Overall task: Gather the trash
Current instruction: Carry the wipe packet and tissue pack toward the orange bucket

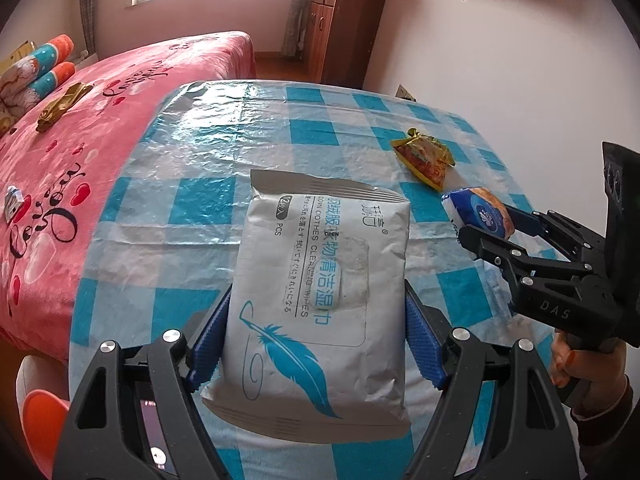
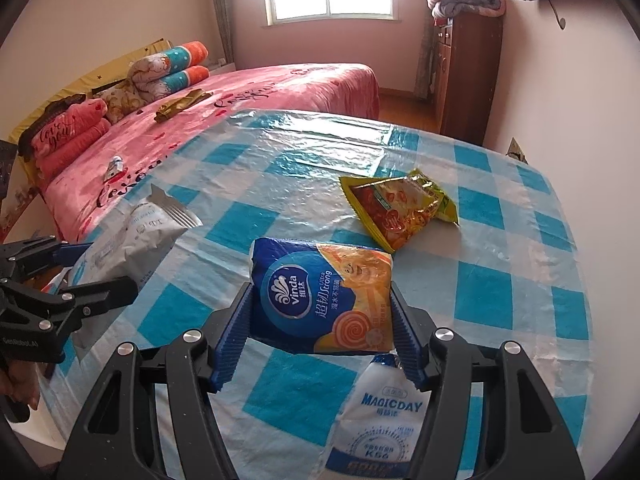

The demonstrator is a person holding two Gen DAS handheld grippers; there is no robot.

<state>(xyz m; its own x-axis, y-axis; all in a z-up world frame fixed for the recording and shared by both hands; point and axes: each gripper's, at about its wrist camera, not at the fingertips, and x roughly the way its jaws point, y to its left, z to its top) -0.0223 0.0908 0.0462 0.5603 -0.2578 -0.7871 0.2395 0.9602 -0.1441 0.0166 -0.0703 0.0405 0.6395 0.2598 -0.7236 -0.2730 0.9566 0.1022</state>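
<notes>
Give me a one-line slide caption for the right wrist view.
Right gripper clamps a blue tissue pack above the checkered table; a snack wrapper lies beyond.

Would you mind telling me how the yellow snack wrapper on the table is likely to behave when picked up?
The yellow snack wrapper looks torn open, flat and crumpled, so probably very light and floppy. Its glossy film may slip on the shiny plastic tablecloth rather than lift cleanly.

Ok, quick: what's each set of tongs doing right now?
Left tongs: closed on the white wipes pack.
Right tongs: closed on the blue tissue pack.
</notes>
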